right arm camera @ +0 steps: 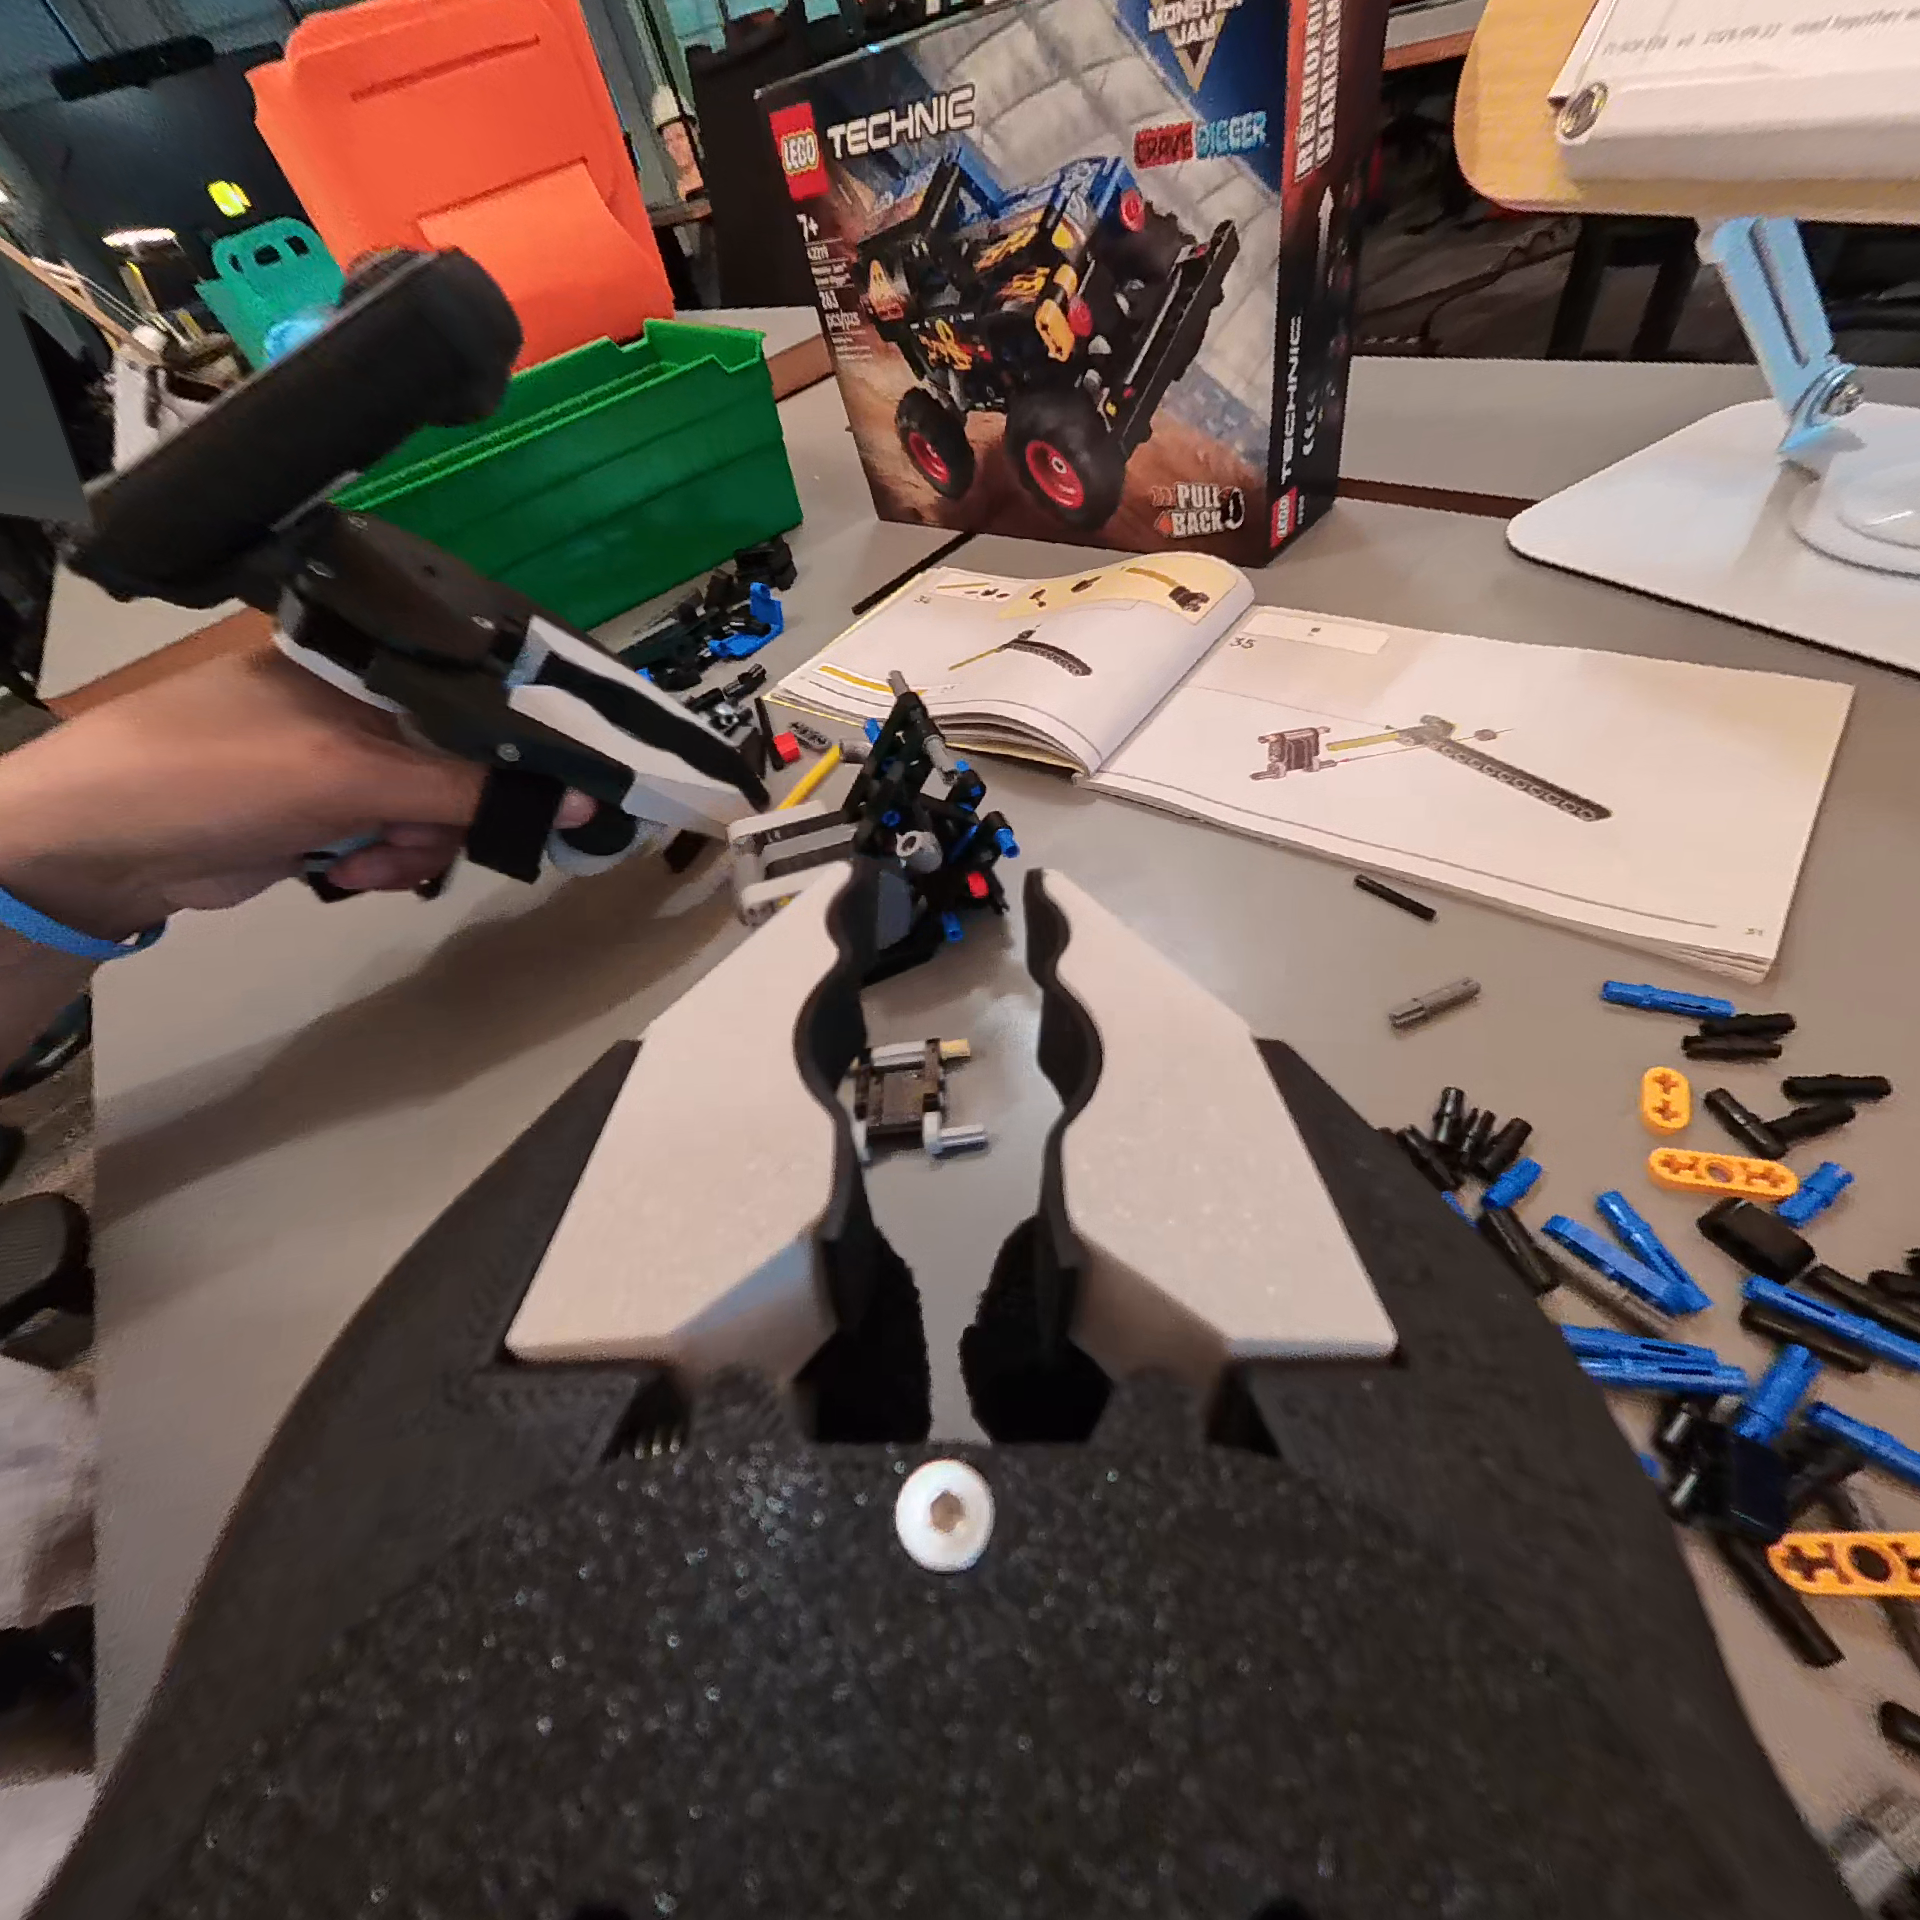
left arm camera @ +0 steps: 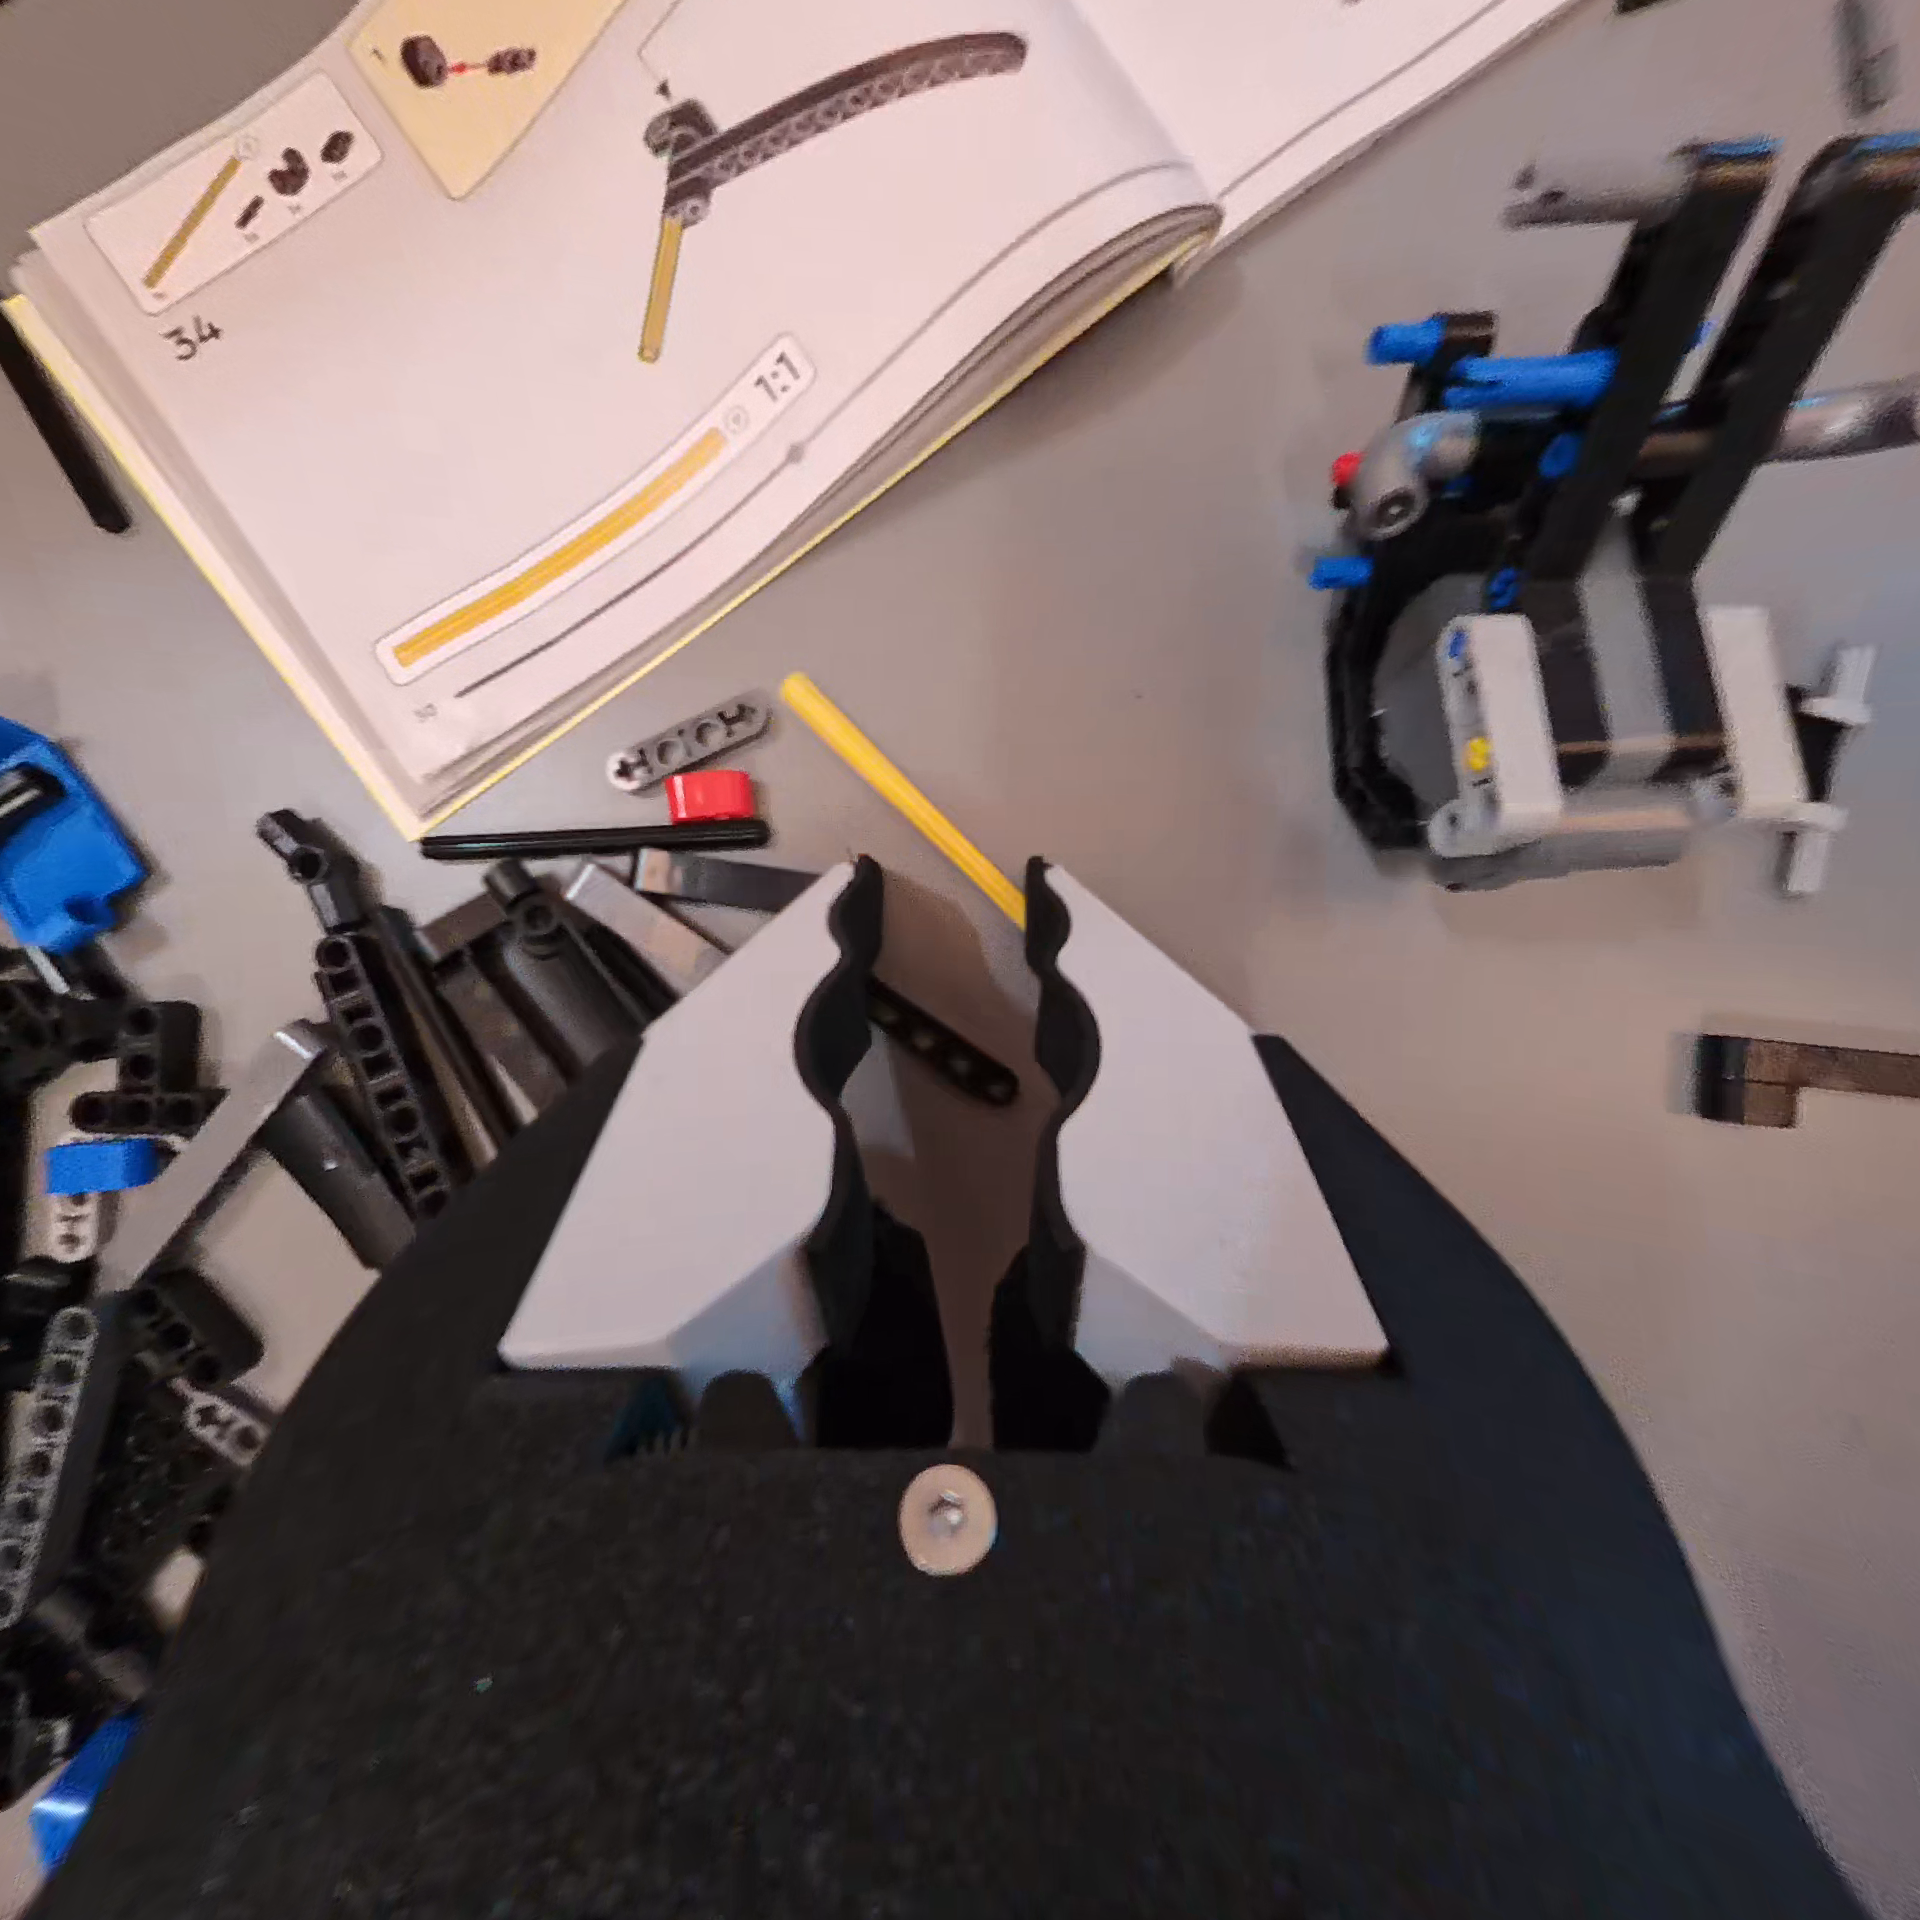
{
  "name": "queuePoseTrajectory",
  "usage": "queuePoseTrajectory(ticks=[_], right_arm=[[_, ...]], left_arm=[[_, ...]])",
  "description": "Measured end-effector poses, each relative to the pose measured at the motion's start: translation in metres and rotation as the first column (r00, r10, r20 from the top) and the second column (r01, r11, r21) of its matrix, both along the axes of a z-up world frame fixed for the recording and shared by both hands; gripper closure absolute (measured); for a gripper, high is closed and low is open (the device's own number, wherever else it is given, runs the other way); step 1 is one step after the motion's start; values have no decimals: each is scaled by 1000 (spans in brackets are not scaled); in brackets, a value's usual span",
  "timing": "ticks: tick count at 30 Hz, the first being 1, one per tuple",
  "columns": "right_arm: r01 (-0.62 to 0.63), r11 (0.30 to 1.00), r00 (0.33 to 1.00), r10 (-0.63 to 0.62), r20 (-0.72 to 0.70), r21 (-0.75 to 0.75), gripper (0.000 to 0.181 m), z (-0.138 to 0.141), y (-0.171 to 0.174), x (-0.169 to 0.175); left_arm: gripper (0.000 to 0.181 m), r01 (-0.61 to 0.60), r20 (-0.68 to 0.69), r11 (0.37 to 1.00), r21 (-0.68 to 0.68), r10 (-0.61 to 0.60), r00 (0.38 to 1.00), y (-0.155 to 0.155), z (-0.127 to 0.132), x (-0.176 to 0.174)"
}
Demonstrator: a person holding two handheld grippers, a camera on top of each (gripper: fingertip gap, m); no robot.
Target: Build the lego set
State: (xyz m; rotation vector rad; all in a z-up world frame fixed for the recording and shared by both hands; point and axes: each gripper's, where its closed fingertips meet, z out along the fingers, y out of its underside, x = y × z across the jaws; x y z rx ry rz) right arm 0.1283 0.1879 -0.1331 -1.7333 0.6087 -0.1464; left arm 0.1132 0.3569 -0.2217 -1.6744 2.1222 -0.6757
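My left gripper [left arm camera: 951,883] is open and empty, held above the grey table. A yellow axle [left arm camera: 894,790] lies just past its tips, and a thin black beam [left arm camera: 945,1049] shows on the table between its fingers. The part-built black, grey and blue model [left arm camera: 1579,623] stands to its right. My right gripper [right arm camera: 945,894] is open and empty, low over the table. A small black and grey sub-assembly [right arm camera: 914,1101] lies between its fingers. The model [right arm camera: 914,831] stands beyond its tips, with the left gripper [right arm camera: 753,795] at the model's left. The open instruction booklet [left arm camera: 520,364] lies behind.
A pile of black and blue parts [left arm camera: 364,1039] lies left, with a red piece [left arm camera: 712,795] and a black axle [left arm camera: 592,842]. Loose blue, black and orange pins [right arm camera: 1714,1247] are spread at right. The set box [right arm camera: 1081,270], a green bin [right arm camera: 582,457] and a white stand [right arm camera: 1766,468] stand behind. Some 20 cm of space lies between my two pairs of fingers.
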Motion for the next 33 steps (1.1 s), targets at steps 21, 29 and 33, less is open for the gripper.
queuePoseTrajectory(ticks=[21, 29, 33], right_arm=[[-15, 999, 1000, 14, -14, -41, 155, -9, 2, -2], [6, 995, 1000, -4, 25, -96, 156, -15, 2, -1], [9, 994, 999, -6, 32, -107, 156, -16, 2, -1]], left_arm=[[180, 620, -71, 760, 193, -620, 782, 7, 45, 38], [179, 838, -280, 544, 29, -801, 530, 40, 28, 70], [179, 816, -313, 577, -21, -779, 543, 48, 14, 77]])
